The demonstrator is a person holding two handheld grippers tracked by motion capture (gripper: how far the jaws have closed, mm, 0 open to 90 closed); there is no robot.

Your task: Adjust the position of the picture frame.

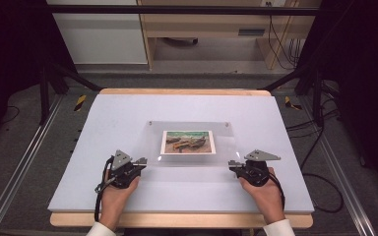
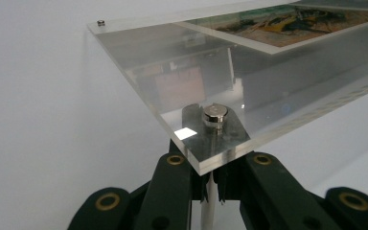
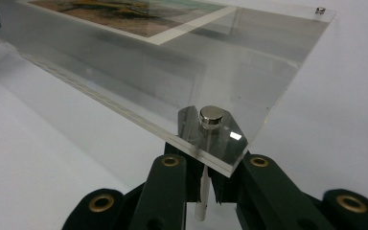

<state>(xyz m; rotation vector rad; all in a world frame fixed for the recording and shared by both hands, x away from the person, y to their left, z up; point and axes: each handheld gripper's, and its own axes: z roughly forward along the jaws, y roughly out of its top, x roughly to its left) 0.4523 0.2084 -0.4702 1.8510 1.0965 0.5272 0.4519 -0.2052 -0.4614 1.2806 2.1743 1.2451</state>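
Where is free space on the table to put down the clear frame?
The white table is bare left of the clear frame, right of it, and behind it up to the far edge. The near strip is crowded: each tool, left and right, grips a corner there.

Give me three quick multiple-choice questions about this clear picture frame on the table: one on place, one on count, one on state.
1. Where does the picture sit in the clear frame?
A. middle
B. near left corner
C. far right corner

2. How many round metal studs show at the frame's corners in the high view?
A. two
B. four
C. six

3. What are the left gripper and right gripper doing?
A. lying open
B. each shut on a near corner
C. holding the picture

A: clear margin all round. B: one per corner. B: fingers meet under each corner.
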